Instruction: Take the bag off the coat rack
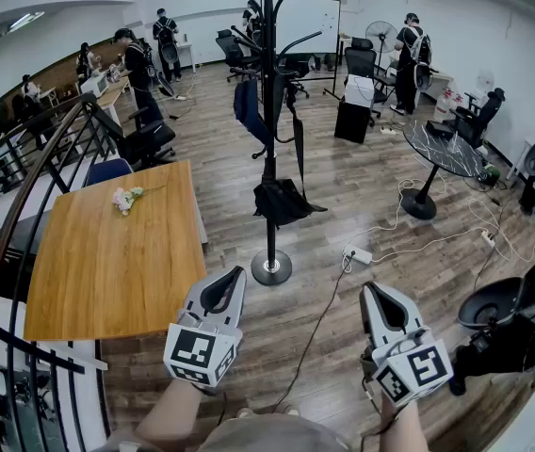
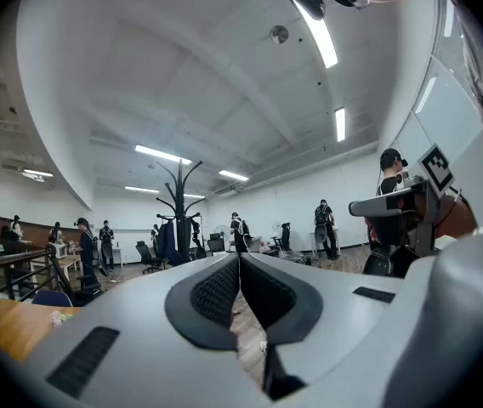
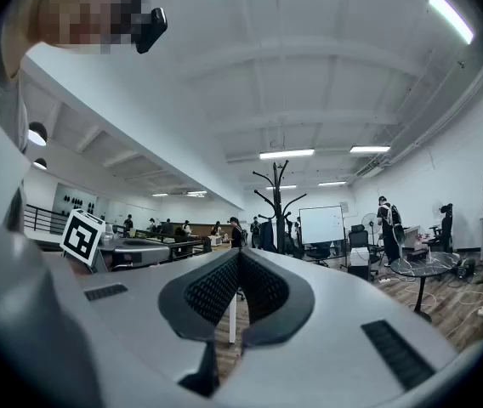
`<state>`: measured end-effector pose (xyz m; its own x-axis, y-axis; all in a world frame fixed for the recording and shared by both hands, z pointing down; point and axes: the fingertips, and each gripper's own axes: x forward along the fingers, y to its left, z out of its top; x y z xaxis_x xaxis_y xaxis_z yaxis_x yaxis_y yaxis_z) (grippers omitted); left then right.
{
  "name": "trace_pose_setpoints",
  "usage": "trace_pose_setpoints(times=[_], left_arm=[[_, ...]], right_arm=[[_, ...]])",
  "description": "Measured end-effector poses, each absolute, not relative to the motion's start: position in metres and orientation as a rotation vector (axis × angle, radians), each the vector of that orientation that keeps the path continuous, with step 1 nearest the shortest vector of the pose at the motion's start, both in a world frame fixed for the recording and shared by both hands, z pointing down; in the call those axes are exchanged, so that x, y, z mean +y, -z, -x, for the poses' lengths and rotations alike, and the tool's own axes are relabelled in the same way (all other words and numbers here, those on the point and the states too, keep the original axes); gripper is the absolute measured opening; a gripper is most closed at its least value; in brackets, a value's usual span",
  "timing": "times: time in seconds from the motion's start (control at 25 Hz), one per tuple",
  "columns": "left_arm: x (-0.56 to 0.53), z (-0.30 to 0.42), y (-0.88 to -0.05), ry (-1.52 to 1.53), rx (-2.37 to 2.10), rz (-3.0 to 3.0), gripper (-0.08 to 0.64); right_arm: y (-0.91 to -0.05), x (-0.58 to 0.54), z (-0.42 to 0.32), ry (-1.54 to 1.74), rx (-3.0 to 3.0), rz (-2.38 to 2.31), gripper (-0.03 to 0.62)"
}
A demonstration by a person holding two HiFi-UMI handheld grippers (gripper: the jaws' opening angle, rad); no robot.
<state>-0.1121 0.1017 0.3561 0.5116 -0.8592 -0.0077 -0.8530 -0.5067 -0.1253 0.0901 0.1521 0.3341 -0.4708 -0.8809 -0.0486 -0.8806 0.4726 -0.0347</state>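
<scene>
Across the wood floor from the person, the coat rack (image 1: 268, 158) is standing well apart from both grippers, w/ a black bag (image 1: 282, 201) hanging low on its pole and a dark-blue item (image 1: 247, 107) hanging higher up. L gripper (image 1: 237, 273) & R gripper (image 1: 369, 290) are hovering low, jaws pressed together, nothing btwn them. Risks (judged): jaws arriving closed would be nudging the bag, not catching a strap; pulling sideways instead of lifting is risking tipping the rack; floor cable (image 1: 316, 328) is lying across the approach, a trip hazard.
</scene>
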Motion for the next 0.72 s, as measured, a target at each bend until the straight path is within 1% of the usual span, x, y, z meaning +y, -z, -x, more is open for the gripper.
trace_pose_setpoints(times=[0.32, 0.56, 0.6, 0.64, 0.68, 0.72], left_arm=[[0.101, 0.088, -0.354, 0.006, 1.534, 2.707, 0.02], [0.101, 0.079, -0.36, 0.096, 1.598, 2.631, 0.023], [0.101, 0.078, -0.36, 0.119, 1.611, 2.611, 0.084], [0.101, 0.078, -0.359, 0.13, 1.622, 2.597, 0.183], [0.1, 0.078, -0.357, 0.13, 1.631, 2.587, 0.206], [0.099, 0.077, -0.354, 0.126, 1.637, 2.575, 0.204]], right_arm=[[-0.333, 0.15, -0.123, 0.047, 2.605, 1.538, 0.031], [-0.333, 0.15, -0.14, 0.022, 2.575, 1.52, 0.032], [-0.333, 0.15, -0.143, 0.01, 2.566, 1.532, 0.104], [-0.332, 0.149, -0.146, 0.0, 2.567, 1.539, 0.228], [-0.333, 0.148, -0.147, -0.004, 2.574, 1.536, 0.233], [-0.333, 0.147, -0.148, -0.003, 2.581, 1.53, 0.233]])
